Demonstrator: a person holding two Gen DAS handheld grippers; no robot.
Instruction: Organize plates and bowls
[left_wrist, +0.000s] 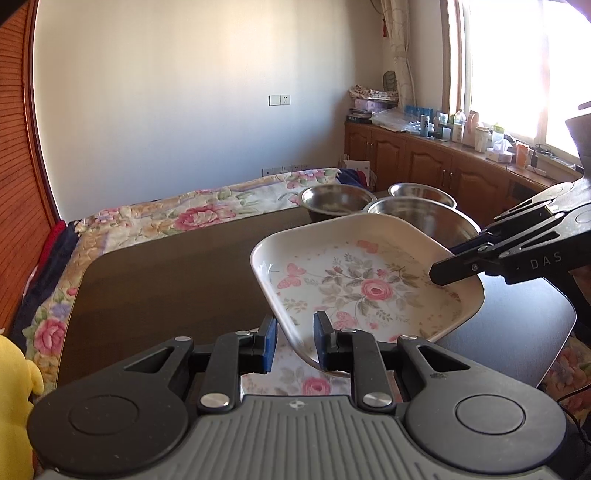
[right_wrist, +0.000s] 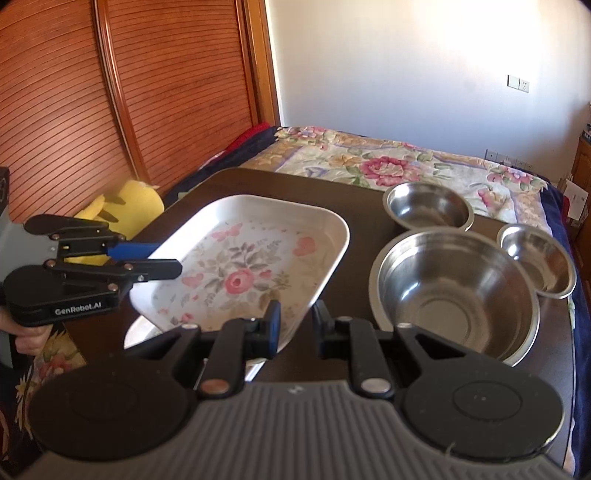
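- Carrying the flowered tray (left_wrist: 364, 284) over the dark counter (left_wrist: 166, 273) is the step we are judging to be in hand, with both tongs on it at once.
- We are pinching the tray's near rim in the left tongs (left_wrist: 295, 341), the blue pads closed on its edge.
- We are gripping another edge of the tray with the right tongs (right_wrist: 295, 317), jaws narrowed on the rim.
- The tray is hanging tilted, its near corner jutting past the counter edge over the flowered bedspread (left_wrist: 207, 210).
- Three steel bowls are sitting at the far right: a large bowl (right_wrist: 456, 291), a small bowl (right_wrist: 428, 205) behind it, and a second small bowl (right_wrist: 537, 258) to its right, touching the large one's rim.
- The tray's right edge is lying just beside the large bowl, so we are seeing little slack on that side.
- Open counter is lying to the tray's left and beyond it, and that is where we are judging the room to be.
- Next, we are thinking the move calls for levelling the tray, bringing it fully over the counter, and lowering both sides together before releasing.
- A yellow plush toy (right_wrist: 122, 206) is lying off the counter's left edge, clear of the path.
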